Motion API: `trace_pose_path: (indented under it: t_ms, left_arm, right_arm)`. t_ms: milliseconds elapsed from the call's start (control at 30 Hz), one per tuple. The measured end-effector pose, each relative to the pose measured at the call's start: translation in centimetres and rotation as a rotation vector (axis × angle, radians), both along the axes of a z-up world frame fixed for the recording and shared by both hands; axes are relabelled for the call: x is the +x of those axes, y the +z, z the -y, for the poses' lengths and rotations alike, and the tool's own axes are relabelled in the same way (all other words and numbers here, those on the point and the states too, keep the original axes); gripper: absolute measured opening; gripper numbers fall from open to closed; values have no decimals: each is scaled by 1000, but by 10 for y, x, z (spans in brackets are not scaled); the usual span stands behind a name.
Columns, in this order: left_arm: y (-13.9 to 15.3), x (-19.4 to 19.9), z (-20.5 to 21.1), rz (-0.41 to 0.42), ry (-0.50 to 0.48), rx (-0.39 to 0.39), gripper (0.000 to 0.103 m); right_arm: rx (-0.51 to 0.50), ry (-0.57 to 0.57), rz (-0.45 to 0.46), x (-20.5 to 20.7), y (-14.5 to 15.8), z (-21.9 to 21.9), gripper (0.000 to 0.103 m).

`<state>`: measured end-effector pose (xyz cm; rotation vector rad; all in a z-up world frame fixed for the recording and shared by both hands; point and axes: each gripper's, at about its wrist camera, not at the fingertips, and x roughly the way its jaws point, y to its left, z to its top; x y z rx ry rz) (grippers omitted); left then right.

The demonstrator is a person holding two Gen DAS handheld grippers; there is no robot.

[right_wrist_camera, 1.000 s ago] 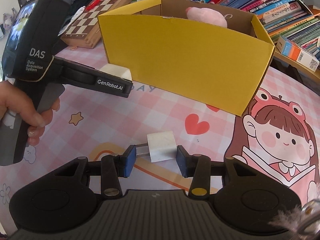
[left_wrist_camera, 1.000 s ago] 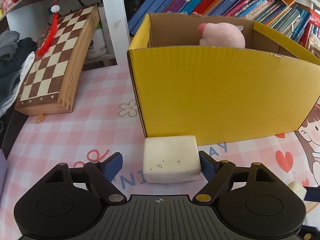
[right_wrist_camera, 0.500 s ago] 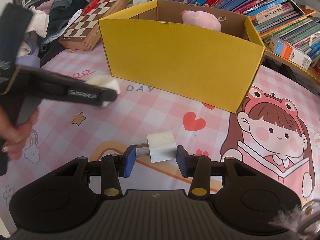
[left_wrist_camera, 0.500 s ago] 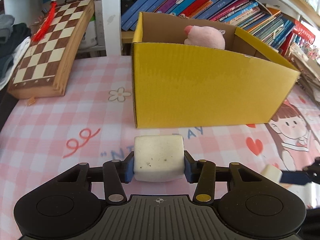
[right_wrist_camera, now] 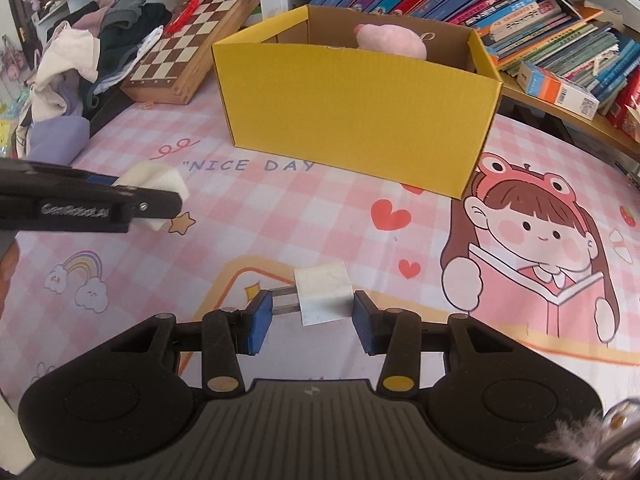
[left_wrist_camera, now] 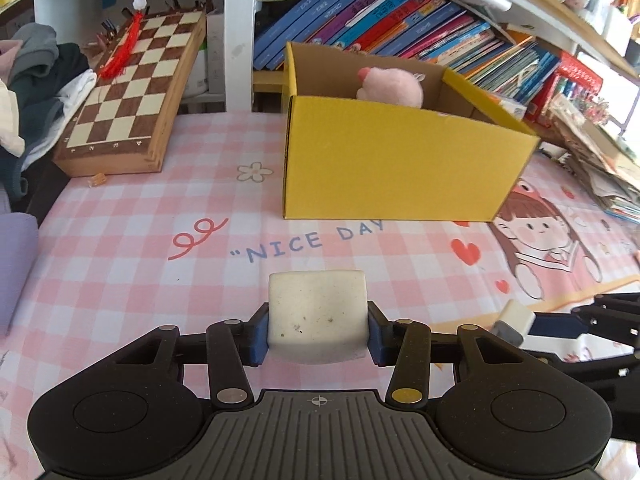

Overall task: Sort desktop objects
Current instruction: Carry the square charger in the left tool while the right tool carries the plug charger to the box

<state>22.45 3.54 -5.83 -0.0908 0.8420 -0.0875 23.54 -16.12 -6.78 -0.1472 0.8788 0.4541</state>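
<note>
Both grippers low; left gripper (left_wrist_camera: pixel 318 334) clamps sponge (left_wrist_camera: pixel 318 316).

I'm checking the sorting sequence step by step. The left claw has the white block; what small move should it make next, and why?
Probably carry it forward and up toward the yellow box. The left claw is shut on the white block, well short of the box, whose open top already holds a pink plush toy. The right claw sits open around the white charger.
</note>
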Motion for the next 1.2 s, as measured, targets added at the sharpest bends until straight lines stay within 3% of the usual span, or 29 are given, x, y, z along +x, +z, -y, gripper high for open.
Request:
trace_pose_path:
  t_ms: [633, 1200]
  left_arm:
    - [36, -28, 13, 89, -107, 8, 44]
    - [93, 17, 31, 237, -182, 55, 44]
  right_arm:
    - [14, -72, 33, -27, 29, 17, 41]
    - [63, -43, 156, 42, 104, 34, 41]
